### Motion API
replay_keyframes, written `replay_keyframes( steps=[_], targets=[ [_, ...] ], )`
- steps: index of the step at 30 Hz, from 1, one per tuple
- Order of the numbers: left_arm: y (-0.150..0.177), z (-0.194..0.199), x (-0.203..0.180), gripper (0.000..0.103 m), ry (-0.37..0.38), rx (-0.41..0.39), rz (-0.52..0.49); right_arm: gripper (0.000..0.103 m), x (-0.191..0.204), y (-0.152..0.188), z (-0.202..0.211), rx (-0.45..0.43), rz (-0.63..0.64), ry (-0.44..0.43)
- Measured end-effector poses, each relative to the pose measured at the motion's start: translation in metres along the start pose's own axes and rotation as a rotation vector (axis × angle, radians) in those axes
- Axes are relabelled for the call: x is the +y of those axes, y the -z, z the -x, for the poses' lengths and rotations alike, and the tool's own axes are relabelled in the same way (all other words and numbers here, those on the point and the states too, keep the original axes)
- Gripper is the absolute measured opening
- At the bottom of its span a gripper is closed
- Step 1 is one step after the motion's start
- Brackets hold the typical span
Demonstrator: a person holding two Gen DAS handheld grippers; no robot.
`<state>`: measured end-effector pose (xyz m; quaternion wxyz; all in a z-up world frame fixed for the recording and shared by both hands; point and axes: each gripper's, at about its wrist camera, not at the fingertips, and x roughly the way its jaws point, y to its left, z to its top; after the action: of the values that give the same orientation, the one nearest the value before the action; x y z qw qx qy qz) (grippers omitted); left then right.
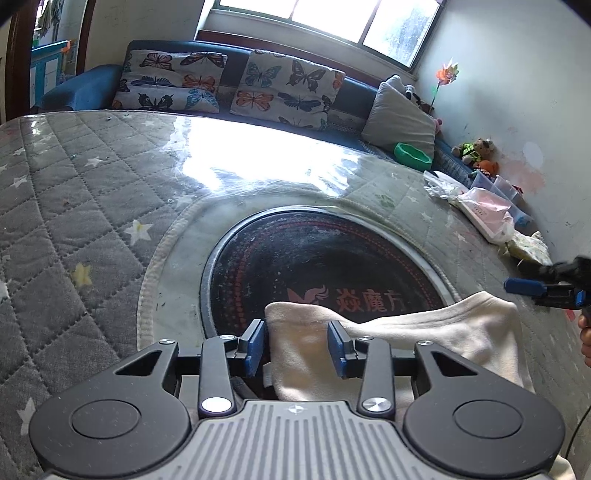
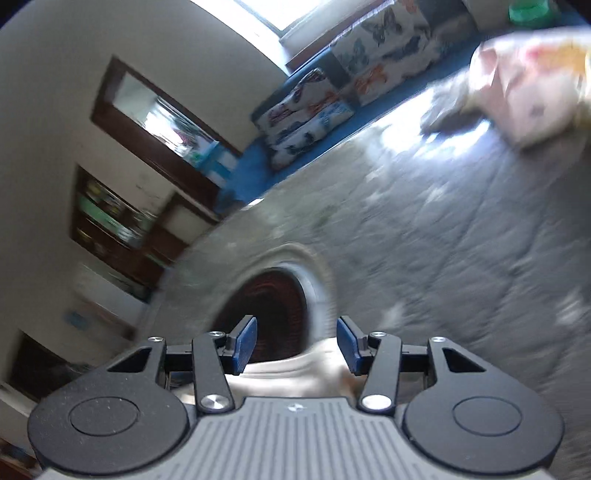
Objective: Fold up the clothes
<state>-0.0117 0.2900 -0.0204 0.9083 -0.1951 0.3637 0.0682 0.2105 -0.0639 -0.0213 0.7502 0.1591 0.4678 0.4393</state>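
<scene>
light: daylight from wide window at 12 o'clock
glare: blown-out patch on clear-covered quilted grey table
blur: right wrist view motion-smeared; left sharp
edges: fisheye bending

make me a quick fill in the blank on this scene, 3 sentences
1. The cream cloth lies partly over a round black ____ set into the quilted cover.
2. The left gripper has its blue fingers ____, one on each side of the cloth.
3. The cushions on the sofa are printed with ____.

Missing words: plate; open; butterflies
</scene>
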Motion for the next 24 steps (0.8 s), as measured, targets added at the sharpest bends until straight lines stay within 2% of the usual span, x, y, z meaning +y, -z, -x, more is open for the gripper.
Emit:
replay_keyframes(
  steps=[4,6,7,8,9,10,12,13,21,24],
  targets=[
    [-0.001,-0.006,-0.003,0.039,0.008,0.019,-0.007,0.045,-0.004,0.006,-0.003,0.081,-0.019,0.033],
    [0.000,-0.009,-0.005,0.035,0.009,0.020,-0.012,0.044,-0.007,0.009,-0.008,0.093,-0.040,0.030],
    [0.000,-0.009,-0.005,0.029,0.009,0.019,-0.015,0.044,-0.009,0.011,-0.011,0.097,-0.051,0.027],
    [0.000,-0.010,-0.006,0.019,0.009,0.019,-0.018,0.041,-0.011,0.013,-0.013,0.101,-0.062,0.024],
    [0.000,-0.011,-0.006,0.014,0.005,0.015,-0.023,0.032,-0.011,0.014,-0.015,0.100,-0.067,0.025],
    [-0.001,-0.011,-0.006,0.009,0.001,0.010,-0.028,0.027,-0.010,0.014,-0.020,0.094,-0.068,0.034],
    [-0.002,-0.007,-0.005,0.007,-0.019,-0.014,-0.030,0.012,-0.002,0.012,-0.024,0.066,-0.037,0.040],
    [-0.002,-0.004,-0.003,0.007,-0.029,-0.031,-0.028,0.010,0.003,0.011,-0.026,0.051,-0.019,0.040],
    [-0.017,0.019,0.022,0.006,-0.127,-0.139,0.022,0.008,0.041,-0.002,-0.039,-0.081,0.116,0.043],
    [-0.027,0.022,0.029,0.006,-0.169,-0.187,0.025,0.008,0.051,-0.013,-0.047,-0.145,0.165,0.105]
  ],
)
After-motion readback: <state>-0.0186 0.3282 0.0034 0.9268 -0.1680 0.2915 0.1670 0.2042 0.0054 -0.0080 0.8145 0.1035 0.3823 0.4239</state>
